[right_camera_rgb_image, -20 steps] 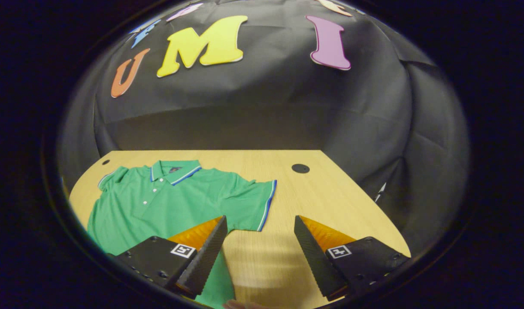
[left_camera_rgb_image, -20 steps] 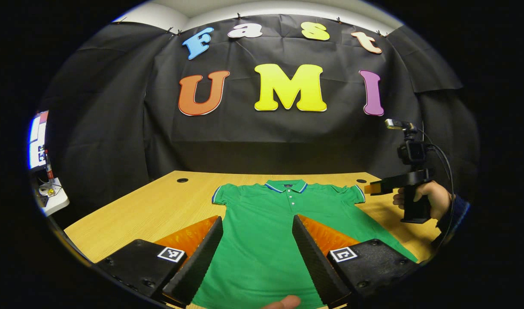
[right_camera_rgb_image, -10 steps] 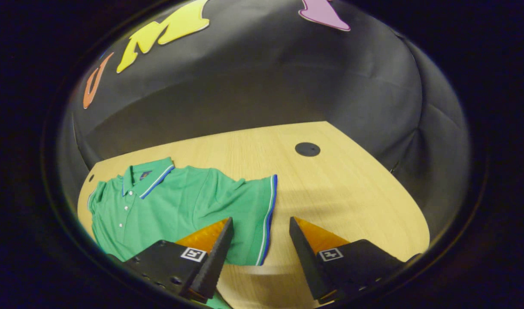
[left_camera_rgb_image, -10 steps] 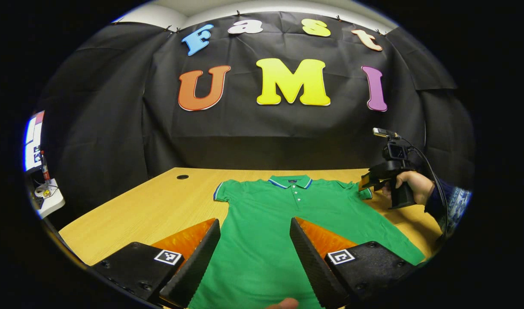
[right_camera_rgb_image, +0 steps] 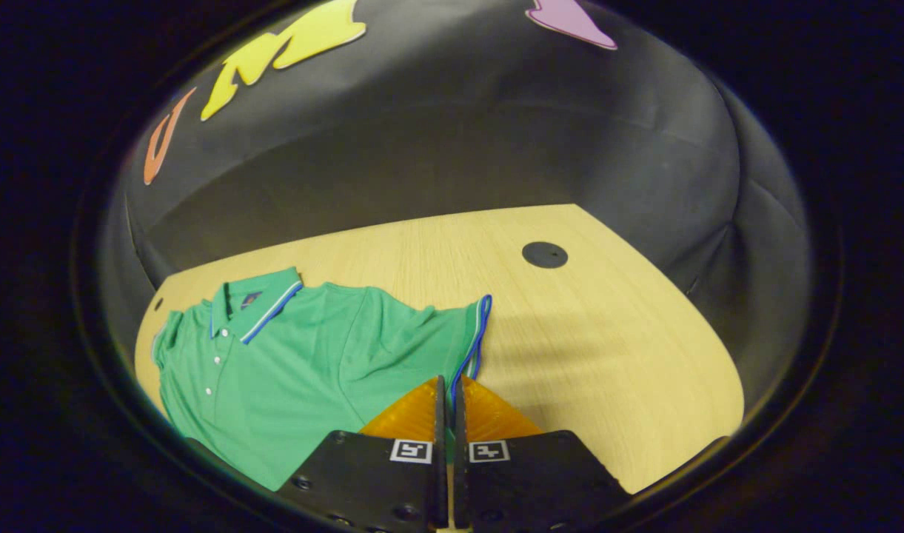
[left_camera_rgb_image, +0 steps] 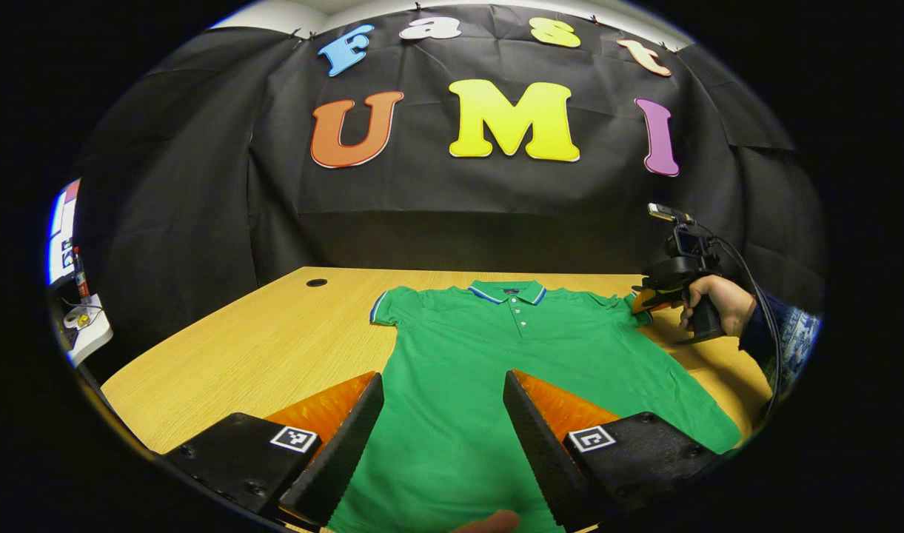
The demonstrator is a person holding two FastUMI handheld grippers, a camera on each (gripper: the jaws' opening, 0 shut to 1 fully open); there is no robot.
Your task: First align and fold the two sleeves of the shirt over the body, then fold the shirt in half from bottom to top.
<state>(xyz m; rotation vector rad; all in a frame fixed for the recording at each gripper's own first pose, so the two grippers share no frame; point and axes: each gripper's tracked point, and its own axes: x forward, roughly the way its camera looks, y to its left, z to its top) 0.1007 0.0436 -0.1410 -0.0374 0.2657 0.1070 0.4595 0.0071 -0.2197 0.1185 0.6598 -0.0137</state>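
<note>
A green polo shirt (left_camera_rgb_image: pixel 496 363) with blue-and-white trim lies flat on the wooden table (left_camera_rgb_image: pixel 259 355), collar toward the wall. My left gripper (left_camera_rgb_image: pixel 443 422) hovers open over the shirt's lower body. In the right gripper view the shirt (right_camera_rgb_image: pixel 296 363) spreads to the left, and my right gripper (right_camera_rgb_image: pixel 449 403) is shut on the striped cuff of the shirt's sleeve (right_camera_rgb_image: pixel 475 333), which bunches up at the fingertips. In the left gripper view the right gripper (left_camera_rgb_image: pixel 655 296) and the hand (left_camera_rgb_image: pixel 714 303) holding it sit at that same sleeve, at the shirt's right shoulder.
Round cable holes (left_camera_rgb_image: pixel 316 283) (right_camera_rgb_image: pixel 544 255) sit near the table's far corners. A white shelf with small items (left_camera_rgb_image: pixel 81 326) stands off the table's left. A fingertip (left_camera_rgb_image: pixel 489 522) shows at the bottom of the left gripper view. Bare wood lies right of the sleeve.
My right gripper has closed from wide open onto the sleeve's cuff, lifting and bunching the edge. The left gripper has drifted slightly, staying open over the shirt.
</note>
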